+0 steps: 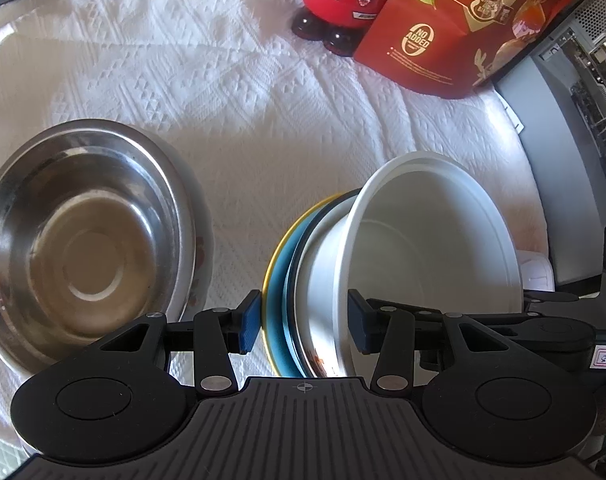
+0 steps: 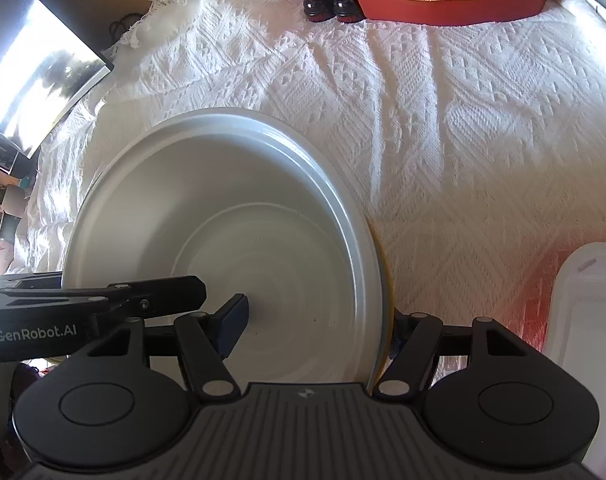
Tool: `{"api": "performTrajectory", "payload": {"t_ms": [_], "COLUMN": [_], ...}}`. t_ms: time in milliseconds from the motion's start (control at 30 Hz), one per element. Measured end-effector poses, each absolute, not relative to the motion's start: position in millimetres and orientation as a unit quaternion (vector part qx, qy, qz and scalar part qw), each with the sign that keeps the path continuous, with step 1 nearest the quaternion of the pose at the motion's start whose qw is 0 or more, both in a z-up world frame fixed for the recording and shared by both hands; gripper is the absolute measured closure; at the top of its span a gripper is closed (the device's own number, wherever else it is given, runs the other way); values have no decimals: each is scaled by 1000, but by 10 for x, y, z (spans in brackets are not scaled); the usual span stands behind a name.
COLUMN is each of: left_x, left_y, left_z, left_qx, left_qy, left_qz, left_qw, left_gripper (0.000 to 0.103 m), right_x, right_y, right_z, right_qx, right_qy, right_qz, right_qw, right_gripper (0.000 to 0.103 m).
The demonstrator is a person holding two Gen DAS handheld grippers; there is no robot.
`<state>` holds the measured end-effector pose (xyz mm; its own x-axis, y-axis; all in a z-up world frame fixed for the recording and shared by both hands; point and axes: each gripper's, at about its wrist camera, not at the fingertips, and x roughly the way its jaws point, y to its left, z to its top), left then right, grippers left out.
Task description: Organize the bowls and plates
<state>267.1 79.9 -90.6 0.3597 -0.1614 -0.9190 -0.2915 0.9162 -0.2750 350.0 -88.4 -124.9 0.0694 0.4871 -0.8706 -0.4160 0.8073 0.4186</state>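
Note:
A stack of dishes stands tilted between my grippers: a white bowl (image 1: 431,240) on top, a white dish and a blue plate with a yellow rim (image 1: 277,276) under it. My left gripper (image 1: 303,320) straddles the stack's left edge, its fingers touching both sides. In the right wrist view the white bowl (image 2: 231,216) fills the middle. My right gripper (image 2: 319,320) straddles its right rim, one finger (image 2: 233,320) inside the bowl, the other behind the yellow rim (image 2: 387,280). A steel bowl (image 1: 79,236) sits on a floral plate at left.
A white knitted cloth (image 1: 231,92) covers the table. A red figurine (image 1: 343,0) and a red egg-snack bag (image 1: 455,28) stand at the back. A clear plastic box (image 2: 587,320) is at the right. A dark monitor (image 2: 35,60) sits at far left.

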Motion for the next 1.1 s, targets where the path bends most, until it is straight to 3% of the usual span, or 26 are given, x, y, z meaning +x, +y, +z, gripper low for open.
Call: {"api": "performTrajectory", "payload": {"t_ms": [1100], "left_x": [2776], "left_y": [879], "left_z": [-1043], "left_qx": [-220], "left_qy": [583], "left_qz": [21], "left_qw": [782], "left_gripper": [53], "right_x": [3545], "right_y": [-929], "right_z": [-1283], "right_qx": [56], "right_qy": [626], "right_qz": [314], "right_qw": [711], "right_gripper": [38]}}
